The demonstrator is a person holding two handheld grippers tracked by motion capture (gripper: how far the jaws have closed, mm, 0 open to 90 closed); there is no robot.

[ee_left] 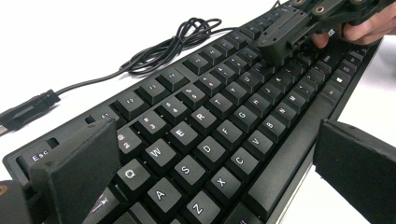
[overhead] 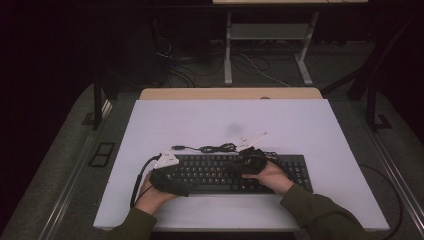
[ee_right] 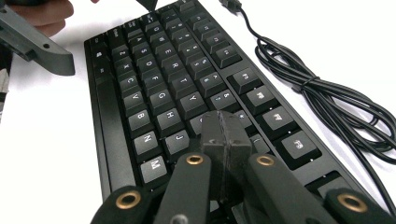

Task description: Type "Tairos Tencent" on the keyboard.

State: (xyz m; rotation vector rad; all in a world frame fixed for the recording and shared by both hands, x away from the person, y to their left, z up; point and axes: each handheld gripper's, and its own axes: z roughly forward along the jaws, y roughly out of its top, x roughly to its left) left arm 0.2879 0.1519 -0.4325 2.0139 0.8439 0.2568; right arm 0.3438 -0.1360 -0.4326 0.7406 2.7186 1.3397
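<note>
Now my right gripper [ee_right: 223,135], its 2 jaws pressed together, touches the keyboard [ee_right: 154,88] (black, corded) while my left gripper [ee_left: 215,172] gapes wide.

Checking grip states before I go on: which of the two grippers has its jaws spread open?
The left gripper: its jaws stand wide apart over the keyboard. The right gripper has its jaws pressed together.

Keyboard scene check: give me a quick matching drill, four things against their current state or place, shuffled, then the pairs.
Things:
1. left gripper
2. right gripper
3. keyboard
4. cable

States:
A. lies coiled on the table behind the keyboard
B. jaws pressed together, tip over the keys
C. lies flat on the white table
D. jaws spread wide over the keyboard's left end

Pairs: 1-D, 2-B, 3-C, 4-A
</note>
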